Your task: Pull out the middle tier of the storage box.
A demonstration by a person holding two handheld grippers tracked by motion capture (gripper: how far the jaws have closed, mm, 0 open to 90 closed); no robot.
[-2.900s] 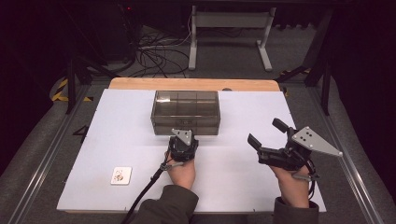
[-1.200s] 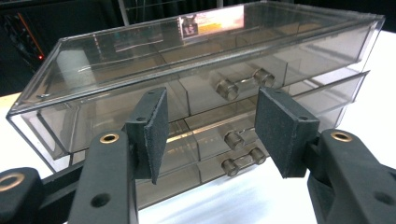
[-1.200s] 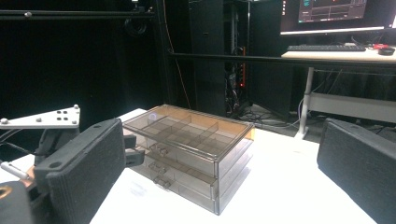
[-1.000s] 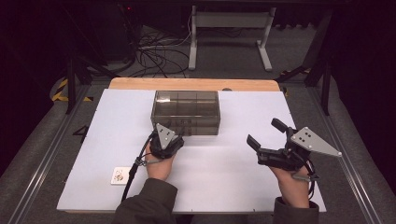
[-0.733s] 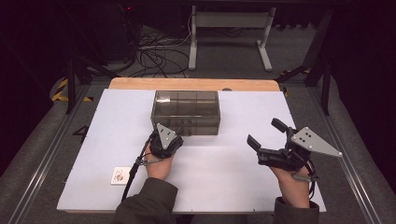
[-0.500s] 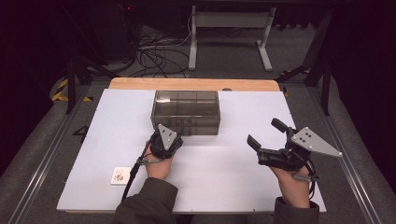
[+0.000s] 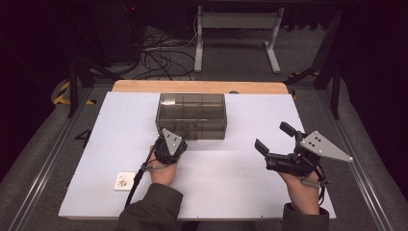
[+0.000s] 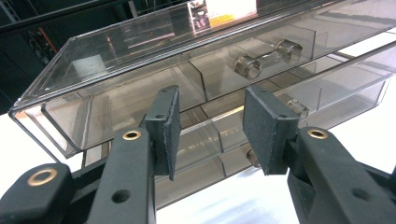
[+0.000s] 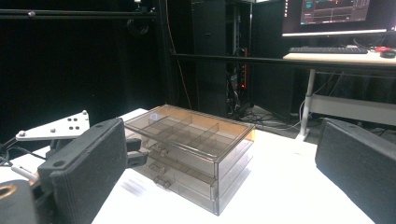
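The clear three-drawer box (image 7: 191,115) sits mid-bench (image 7: 231,187), drawer fronts facing us. The left tool (image 8: 210,126) is at its lower drawers and has just clenched, presumably to pull a handle. We cannot tell whether a handle sits between the pads. The right tool (image 7: 273,136) hovers released, well apart to the right, probably in reserve.

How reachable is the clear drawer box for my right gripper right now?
Probably yes. The right gripper is open and apart from the drawer box, with bare table between them. The left gripper sits at the box's front left, off that path.
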